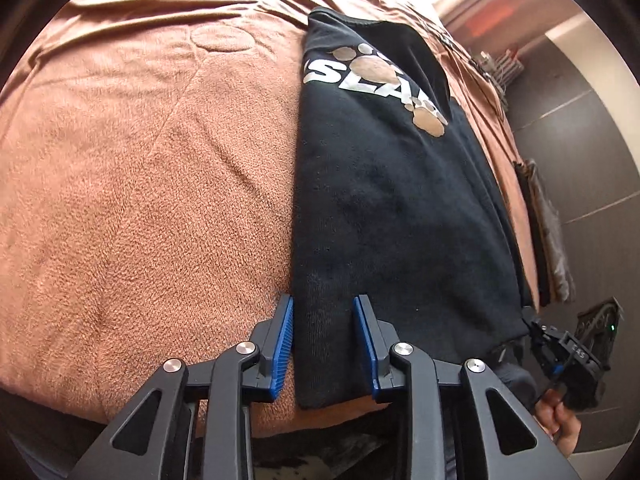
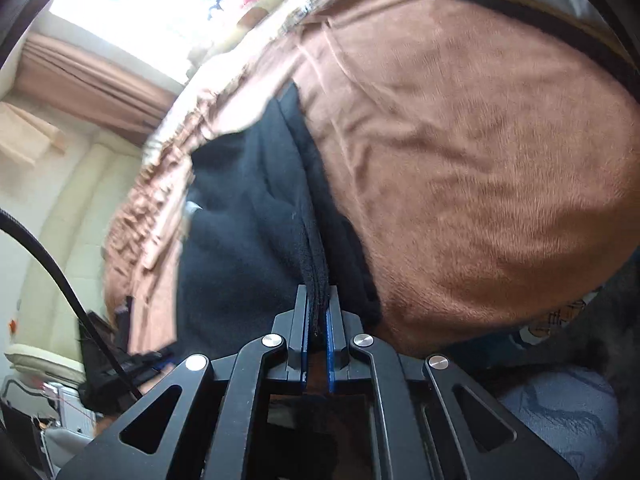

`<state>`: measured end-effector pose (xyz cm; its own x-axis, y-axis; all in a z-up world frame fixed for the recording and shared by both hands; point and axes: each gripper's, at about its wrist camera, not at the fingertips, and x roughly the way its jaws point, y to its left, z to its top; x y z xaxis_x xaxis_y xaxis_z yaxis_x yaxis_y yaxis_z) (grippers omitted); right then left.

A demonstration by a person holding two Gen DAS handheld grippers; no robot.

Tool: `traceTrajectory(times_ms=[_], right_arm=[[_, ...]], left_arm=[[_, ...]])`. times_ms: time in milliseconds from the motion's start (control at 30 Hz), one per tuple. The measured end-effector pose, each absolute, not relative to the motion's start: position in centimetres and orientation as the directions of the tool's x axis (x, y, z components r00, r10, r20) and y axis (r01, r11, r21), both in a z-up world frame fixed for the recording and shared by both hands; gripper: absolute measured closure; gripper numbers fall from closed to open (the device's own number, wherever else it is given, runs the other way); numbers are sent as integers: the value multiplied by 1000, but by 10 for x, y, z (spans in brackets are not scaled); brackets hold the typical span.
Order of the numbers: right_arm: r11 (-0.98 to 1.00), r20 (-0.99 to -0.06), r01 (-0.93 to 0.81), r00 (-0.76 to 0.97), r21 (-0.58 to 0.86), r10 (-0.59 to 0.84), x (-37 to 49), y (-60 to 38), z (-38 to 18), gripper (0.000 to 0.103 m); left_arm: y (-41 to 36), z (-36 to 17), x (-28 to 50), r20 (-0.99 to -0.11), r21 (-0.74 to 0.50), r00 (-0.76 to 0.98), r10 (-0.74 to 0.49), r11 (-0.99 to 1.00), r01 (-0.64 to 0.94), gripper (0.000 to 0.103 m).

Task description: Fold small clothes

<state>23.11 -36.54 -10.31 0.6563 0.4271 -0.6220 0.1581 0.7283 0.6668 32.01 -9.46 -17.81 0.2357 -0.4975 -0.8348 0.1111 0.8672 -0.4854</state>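
Right claw point(image 2: 318, 312) pinches black shirt point(image 1: 392, 200) hem; left claw point(image 1: 323, 344) open astride it.

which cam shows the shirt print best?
Left wrist. The black shirt lies flat on the brown blanket, with its white letters and paw prints in plain sight. The right wrist view shows only blurred black fabric pinched in the right gripper, no print.

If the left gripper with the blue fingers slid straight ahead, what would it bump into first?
Probably the black shirt: its near edge already lies between the open left gripper fingers, on the brown blanket. Whether the fingers touch it is unclear.
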Motion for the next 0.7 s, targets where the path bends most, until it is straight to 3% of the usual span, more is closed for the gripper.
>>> traceTrajectory(times_ms=[167, 233, 300, 700], right_arm=[[716, -631, 173, 639, 676, 440, 233, -374, -98, 92], [736, -622, 161, 666, 658, 411, 232, -380, -84, 70], [738, -596, 132, 690, 661, 411, 234, -385, -74, 59], [783, -554, -16, 698, 621, 454, 311, -377, -47, 59]], left_arm=[[-81, -169, 331, -816, -514, 252, -520, 852, 96, 72], [-78, -165, 336, -801, -532, 265, -537, 841, 95, 72], [-75, -161, 342, -793, -539, 276, -543, 837, 95, 72], [-87, -150, 392, -787, -540, 289, -545, 835, 103, 69]])
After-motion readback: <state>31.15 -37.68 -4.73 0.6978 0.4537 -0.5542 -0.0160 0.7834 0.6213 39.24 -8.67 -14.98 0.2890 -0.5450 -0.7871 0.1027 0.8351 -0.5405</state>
